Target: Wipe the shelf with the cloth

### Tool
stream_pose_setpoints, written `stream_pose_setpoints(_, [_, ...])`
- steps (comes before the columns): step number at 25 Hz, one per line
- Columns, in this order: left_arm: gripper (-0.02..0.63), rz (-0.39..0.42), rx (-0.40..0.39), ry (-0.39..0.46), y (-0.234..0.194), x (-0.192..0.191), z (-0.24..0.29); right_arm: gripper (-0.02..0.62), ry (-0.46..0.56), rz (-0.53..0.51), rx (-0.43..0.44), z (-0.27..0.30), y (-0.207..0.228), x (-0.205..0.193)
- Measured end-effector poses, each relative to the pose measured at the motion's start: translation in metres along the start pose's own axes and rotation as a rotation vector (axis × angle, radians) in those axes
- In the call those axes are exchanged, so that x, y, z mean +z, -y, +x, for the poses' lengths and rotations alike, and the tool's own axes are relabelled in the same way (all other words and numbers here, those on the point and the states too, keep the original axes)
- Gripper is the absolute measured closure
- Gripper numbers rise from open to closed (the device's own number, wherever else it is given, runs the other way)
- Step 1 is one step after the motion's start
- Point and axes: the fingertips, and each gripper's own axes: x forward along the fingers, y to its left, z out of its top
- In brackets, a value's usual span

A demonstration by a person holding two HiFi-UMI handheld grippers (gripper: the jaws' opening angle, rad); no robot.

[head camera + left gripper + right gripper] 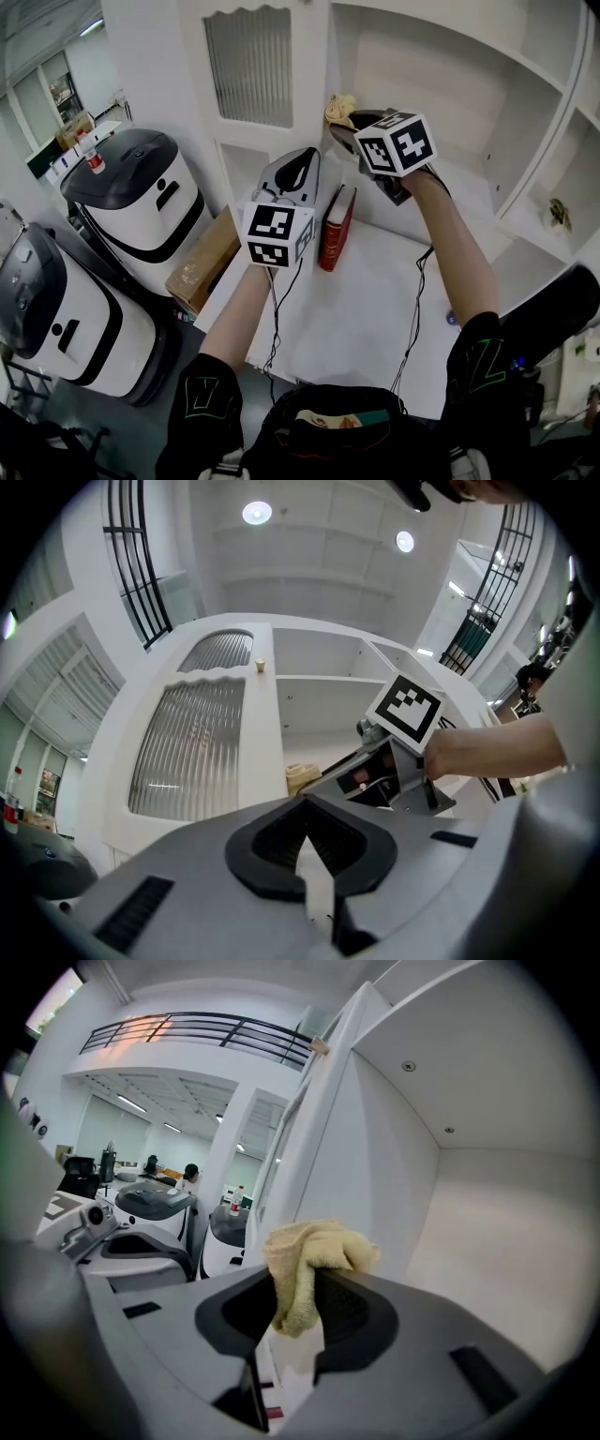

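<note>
The white shelf unit [469, 112] stands in front of me, and its open compartment also shows in the right gripper view [506, 1241]. My right gripper [349, 117] is raised at the compartment's left edge and is shut on a yellow cloth [338, 107]. The cloth [314, 1251] bunches up between that gripper's [298, 1283] jaws, next to the left side wall. My left gripper [305, 157] hangs lower and to the left, pointing up at the shelf, apart from the cloth. Its [305, 803] jaws meet at the tips with nothing between them.
A red book [337, 227] leans upright on the white table [366, 319] under the grippers. A cardboard box [202, 262] and two white robots [141, 192] stand at the left. A small object [560, 214] sits in a right-hand shelf compartment. Cables hang from both grippers.
</note>
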Motion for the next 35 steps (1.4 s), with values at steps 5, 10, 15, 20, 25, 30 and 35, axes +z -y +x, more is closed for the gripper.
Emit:
stream_pose_setpoints(5, [0.606,-0.015,-0.014,-0.007,0.006,-0.006,0.001,0.477,-0.005,-0.024,0.059,-0.008,-0.020,0.001])
stream_pose_setpoints(10, [0.606,-0.030,-0.028,-0.019,0.013,-0.016,0.000,0.477,0.022,-0.050,0.144,-0.020,-0.035,0.001])
stream_pose_setpoints(15, [0.606,-0.071,0.005,-0.032,0.007,-0.029,-0.009,0.477,0.051,-0.046,0.161,-0.039,-0.025,-0.002])
stream_pose_setpoints(20, [0.606,-0.064,0.038,-0.050,-0.001,-0.042,-0.018,0.477,-0.040,-0.055,0.030,-0.034,0.018,-0.017])
stream_pose_setpoints(25, [0.606,-0.047,0.034,-0.054,0.006,-0.048,-0.023,0.477,-0.209,-0.119,-0.038,-0.009,0.042,-0.044])
stream_pose_setpoints(30, [0.606,-0.030,0.025,-0.065,0.012,-0.045,-0.025,0.477,-0.301,-0.142,-0.005,0.016,0.041,-0.056])
stream_pose_setpoints(35, [0.606,-0.032,0.027,-0.072,0.009,-0.049,-0.030,0.477,-0.359,-0.201,-0.002,0.028,0.035,-0.060])
